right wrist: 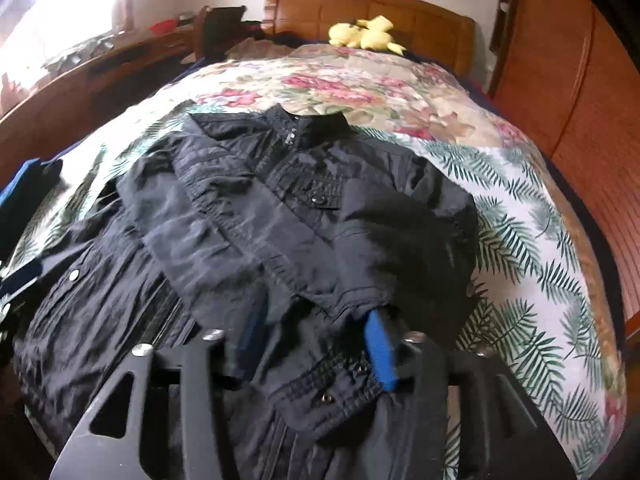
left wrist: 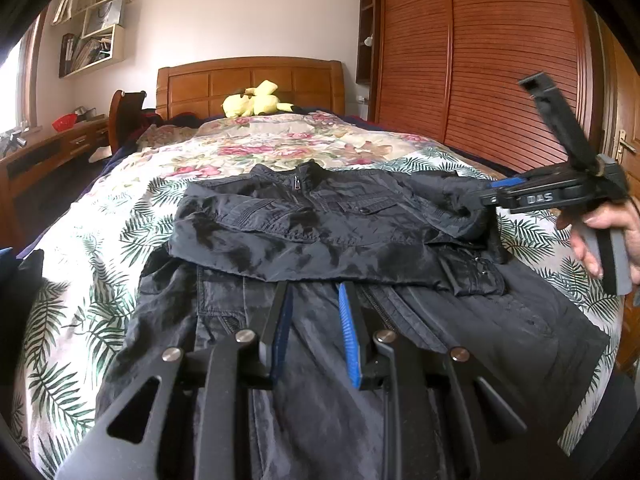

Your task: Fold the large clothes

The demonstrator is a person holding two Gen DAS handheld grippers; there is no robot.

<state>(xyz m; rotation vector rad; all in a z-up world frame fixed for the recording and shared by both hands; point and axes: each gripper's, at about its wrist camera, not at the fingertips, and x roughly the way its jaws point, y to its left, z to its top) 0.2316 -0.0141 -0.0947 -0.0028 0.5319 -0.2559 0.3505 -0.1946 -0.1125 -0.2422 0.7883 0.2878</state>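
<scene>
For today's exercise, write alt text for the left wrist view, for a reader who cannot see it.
A dark jacket lies on a floral bedspread, both sleeves folded across its chest. The open left gripper hovers over its lower half; the right gripper reaches in from the right at the sleeve. A yellow plush sits by the headboard.

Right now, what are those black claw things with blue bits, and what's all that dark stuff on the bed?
The claws are two grabbers that a person holds, one in each hand. Each has a camera looking along its two fingers, so you get one picture from each. The dark stuff is a jacket being folded on the bed. The left gripper is open, its tips at the edge of a sleeve lying across the jacket. The right gripper, also seen from the side in the left picture, seems to pinch the other sleeve. A yellow plush lies by the headboard.
</scene>
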